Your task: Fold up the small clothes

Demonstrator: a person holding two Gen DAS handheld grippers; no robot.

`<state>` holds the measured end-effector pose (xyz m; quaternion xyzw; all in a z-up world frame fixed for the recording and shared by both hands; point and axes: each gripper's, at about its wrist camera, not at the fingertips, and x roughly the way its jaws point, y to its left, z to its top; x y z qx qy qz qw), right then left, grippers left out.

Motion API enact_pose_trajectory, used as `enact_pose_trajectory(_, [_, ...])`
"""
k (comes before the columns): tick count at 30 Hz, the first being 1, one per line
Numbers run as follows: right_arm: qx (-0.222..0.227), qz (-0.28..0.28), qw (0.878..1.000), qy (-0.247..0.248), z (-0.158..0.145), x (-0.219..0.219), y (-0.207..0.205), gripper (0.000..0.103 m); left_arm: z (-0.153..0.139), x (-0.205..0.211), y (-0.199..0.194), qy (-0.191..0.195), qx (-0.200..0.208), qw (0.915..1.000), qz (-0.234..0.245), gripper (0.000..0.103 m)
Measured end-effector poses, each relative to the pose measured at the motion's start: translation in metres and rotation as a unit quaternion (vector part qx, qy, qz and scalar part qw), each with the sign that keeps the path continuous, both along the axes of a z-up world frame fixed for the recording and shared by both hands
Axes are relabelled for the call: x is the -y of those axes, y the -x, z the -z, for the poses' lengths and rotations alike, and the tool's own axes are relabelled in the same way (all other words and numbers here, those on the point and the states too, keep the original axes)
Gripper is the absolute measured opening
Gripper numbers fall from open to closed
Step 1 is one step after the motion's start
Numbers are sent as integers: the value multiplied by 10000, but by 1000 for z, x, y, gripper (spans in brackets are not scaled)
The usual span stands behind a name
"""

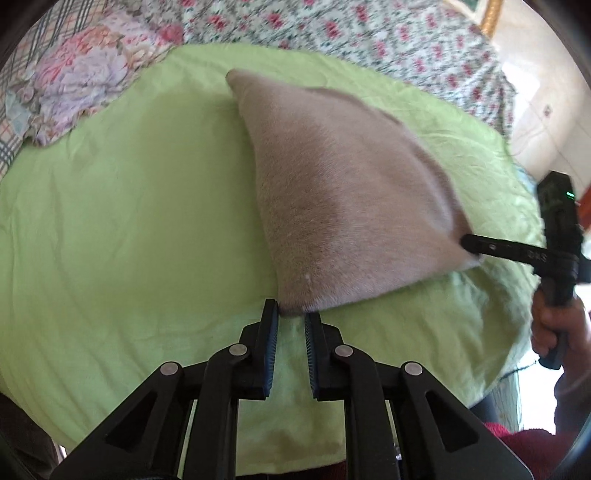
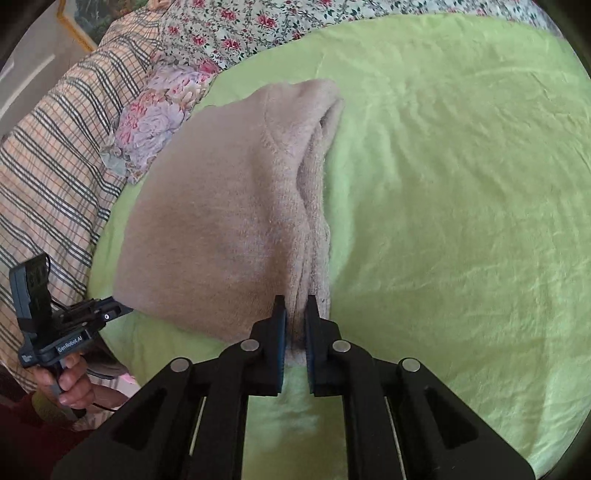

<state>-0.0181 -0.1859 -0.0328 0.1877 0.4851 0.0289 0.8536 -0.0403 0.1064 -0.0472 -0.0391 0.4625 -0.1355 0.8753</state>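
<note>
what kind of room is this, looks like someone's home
Most likely a bedroom at home: the work goes on over a green sheet spread on what looks like a bed, with a flowered cover and a checked blanket bunched behind it.

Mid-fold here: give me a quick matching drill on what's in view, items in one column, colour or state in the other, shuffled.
Items:
1. beige garment
2. green sheet
3. left gripper
4. plaid cloth

States:
A. spread flat under the garment
B. jaws shut on the garment's near corner
C. folded, held at two corners
D. striped, at the far left edge of the right wrist view

Pairs: 1-C, 2-A, 3-B, 4-D
</note>
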Motion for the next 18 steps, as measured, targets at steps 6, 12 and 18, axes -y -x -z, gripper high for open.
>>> enact_pose_trajectory(6, [550,138,9964,-626,-31,18,-10,13,-31,-12,13,194,468,9983,301,22])
enact_pose_trajectory(12, [520,217,9954,-769,-26,24,-59,41,-39,-6,-11,495,540,9967,337,31])
enact_pose_trajectory(18, [498,457,9900,-1239,-8,37,-87,43,-36,6,-25,649,518,9956,439,43])
